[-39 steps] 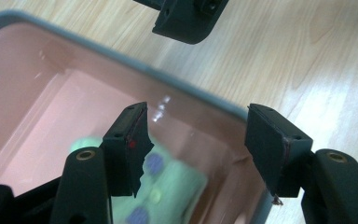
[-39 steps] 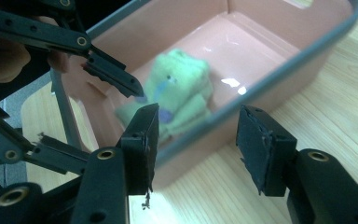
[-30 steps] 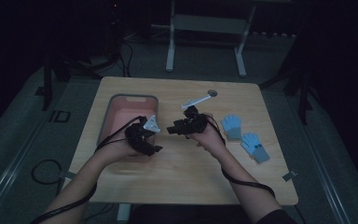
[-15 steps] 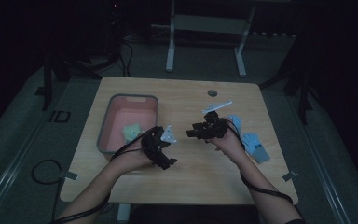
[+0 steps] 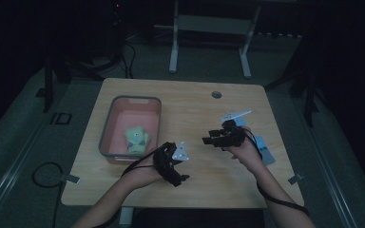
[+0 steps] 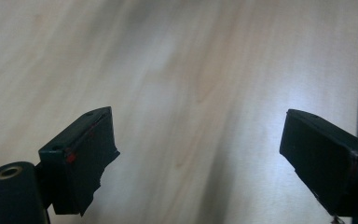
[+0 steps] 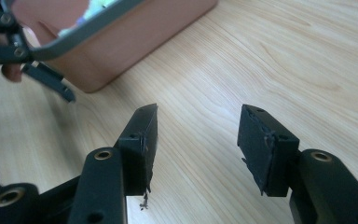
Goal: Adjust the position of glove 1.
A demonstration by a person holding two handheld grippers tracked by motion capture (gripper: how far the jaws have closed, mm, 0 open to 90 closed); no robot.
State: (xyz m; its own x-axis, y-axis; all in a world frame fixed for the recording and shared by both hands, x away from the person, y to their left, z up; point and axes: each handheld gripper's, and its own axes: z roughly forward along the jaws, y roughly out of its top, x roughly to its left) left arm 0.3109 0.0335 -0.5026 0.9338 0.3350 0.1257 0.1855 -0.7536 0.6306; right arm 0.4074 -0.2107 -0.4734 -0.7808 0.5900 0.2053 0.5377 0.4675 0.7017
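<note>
Both grippers sat over the wooden table (image 5: 190, 114), each held in one of the person's hands.

Left gripper (image 6: 198, 154): jaws stood wide apart, having just been opening, with nothing between them. Its own view looked down on bare wood grain. In the high view the left gripper (image 5: 172, 164) sat near the table's front edge, just beside the front right corner of the pink bin (image 5: 105, 137).

Right gripper (image 7: 196, 142): jaws stood partly apart, nothing between the pads, bare tabletop beneath. In the high view the right gripper (image 5: 220, 137) was right of centre, pointing left toward the bin. Its own view caught the pink bin (image 7: 135, 49) with its grey rim at the upper left, and part of the left gripper beside it.

A pale green soft item (image 5: 137, 140) lay inside the bin, toward its front half; what it was I could not tell. Light blue pieces (image 5: 264, 148) lay on the table at the right, partly behind the right hand (image 5: 244, 151).
</note>
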